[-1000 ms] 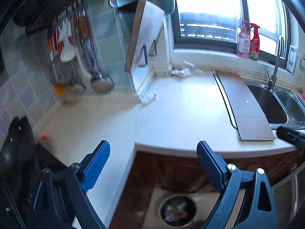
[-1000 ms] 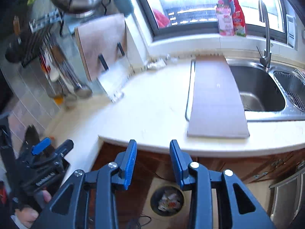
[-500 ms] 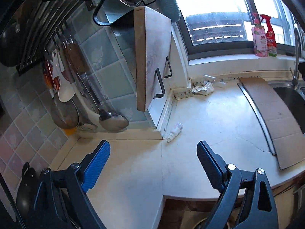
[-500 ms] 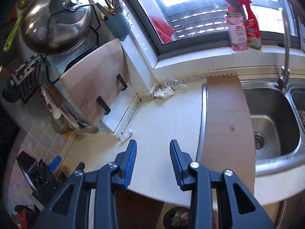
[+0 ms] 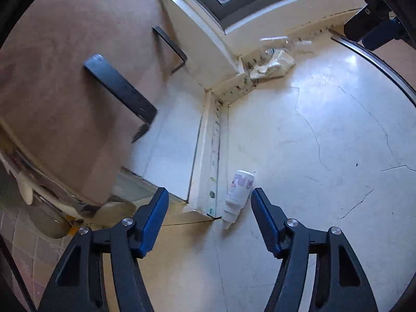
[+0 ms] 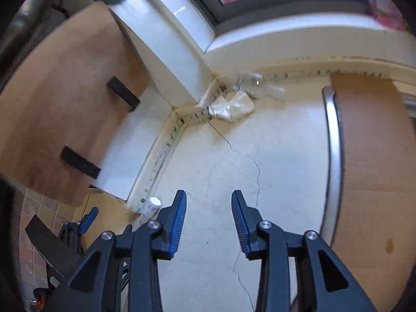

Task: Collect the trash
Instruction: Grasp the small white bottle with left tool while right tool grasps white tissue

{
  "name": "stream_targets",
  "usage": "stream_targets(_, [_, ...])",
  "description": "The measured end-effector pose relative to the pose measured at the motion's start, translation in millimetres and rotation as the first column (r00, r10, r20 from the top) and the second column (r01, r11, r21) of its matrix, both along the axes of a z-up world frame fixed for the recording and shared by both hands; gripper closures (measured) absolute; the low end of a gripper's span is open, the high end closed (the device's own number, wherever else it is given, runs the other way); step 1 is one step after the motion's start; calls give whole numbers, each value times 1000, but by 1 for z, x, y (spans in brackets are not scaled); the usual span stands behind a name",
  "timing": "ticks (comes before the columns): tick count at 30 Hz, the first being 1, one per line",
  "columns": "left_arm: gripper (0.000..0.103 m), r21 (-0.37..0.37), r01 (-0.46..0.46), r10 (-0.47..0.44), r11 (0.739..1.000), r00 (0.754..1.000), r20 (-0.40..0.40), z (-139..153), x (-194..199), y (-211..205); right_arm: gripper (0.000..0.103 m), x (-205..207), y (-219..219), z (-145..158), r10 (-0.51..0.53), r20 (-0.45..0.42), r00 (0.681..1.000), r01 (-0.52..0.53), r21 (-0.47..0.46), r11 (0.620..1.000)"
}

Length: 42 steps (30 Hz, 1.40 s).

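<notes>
A small white bottle (image 5: 238, 195) lies on the cream counter against a white ledge; it also shows in the right wrist view (image 6: 151, 206). My left gripper (image 5: 209, 218) is open and empty, low over the counter, with the bottle between its fingertips. A crumpled white tissue (image 6: 231, 106) and a clear plastic bottle (image 6: 253, 84) lie in the far corner under the window; both show in the left wrist view, the tissue (image 5: 273, 65) and the bottle (image 5: 284, 42). My right gripper (image 6: 209, 214) is open and empty above the bare counter, well short of the tissue.
A wooden cutting board (image 5: 65, 78) with black handles leans at the left. A brown board (image 6: 377, 156) covers the sink edge at right. The window sill (image 6: 286, 33) runs along the back. The counter (image 5: 325, 156) is cracked.
Both grippers moved forward and down from the counter's front edge toward the back corner. The left one now straddles the small white bottle; the floor bin has left view.
</notes>
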State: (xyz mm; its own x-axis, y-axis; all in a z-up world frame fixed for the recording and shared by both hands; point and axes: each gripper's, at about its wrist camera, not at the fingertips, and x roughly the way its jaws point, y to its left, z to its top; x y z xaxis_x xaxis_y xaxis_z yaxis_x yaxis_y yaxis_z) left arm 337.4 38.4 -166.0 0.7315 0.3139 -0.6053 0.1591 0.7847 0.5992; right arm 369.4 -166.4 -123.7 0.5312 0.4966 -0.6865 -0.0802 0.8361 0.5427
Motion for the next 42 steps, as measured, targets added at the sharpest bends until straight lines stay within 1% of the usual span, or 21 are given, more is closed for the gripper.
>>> stream_targets(2, [42,-32,-13,11,999,998,-54,-12,17,4,67,15,-1,-11,4,-18,1000,-3,10,1000])
stream_targets(5, [45,-104,-24,12,994,994,-112,-19,33,10,67,32,-1,-21,6,-26,1000,-6,14,1000])
stream_targets(7, [46,-116,-25,10,993,991,-130,-24,39,12,67,41,-1,-25,17,-28,999,-17,15,1000])
stream_targets(8, [48,-123,-27,10,992,990,-144,-27,43,12,67,44,1,-26,22,-26,999,-21,12,1000])
stream_targets(11, [62,-144,-43,15,989,981,-193,-36,53,15,67,52,3,-29,26,-24,999,-26,15,1000])
stream_targets(17, [63,-181,-75,28,981,968,-250,-45,67,21,67,66,8,-31,27,-10,1000,-26,16,1000])
stream_targets(18, [65,-185,-78,28,980,966,-258,-46,68,23,67,68,9,-32,29,-10,1000,-29,15,999])
stream_targets(23, [66,-227,-96,27,969,957,-290,-46,77,23,67,74,9,-36,30,-17,999,-30,21,999])
stream_targets(27, [71,-260,-101,12,960,946,-323,-46,77,21,67,77,7,-39,23,-25,999,-22,34,999])
stream_targets(29, [75,-282,-112,8,953,938,-346,-46,78,20,67,77,6,-40,21,-23,1000,-20,38,999])
stream_targets(31, [76,-302,-129,12,945,933,-361,-46,78,20,67,75,5,-41,23,-25,999,-21,46,999])
stream_targets(34, [79,-340,-172,31,924,923,-384,-46,74,20,67,74,4,-41,25,-23,999,-24,43,999])
stream_targets(36, [80,-352,-207,53,913,914,-401,-46,71,17,67,76,3,-40,23,-21,1000,-22,40,999])
stream_targets(38, [80,-379,-247,73,892,906,-417,-43,68,12,67,79,0,-38,21,-25,999,-20,50,999])
stream_targets(40, [81,-404,-274,88,873,902,-422,-38,63,5,67,85,-5,-37,8,-32,999,-6,57,998])
stream_targets(42, [81,-416,-310,113,855,895,-432,-33,61,-4,63,93,-6,-36,-8,-28,1000,9,41,999])
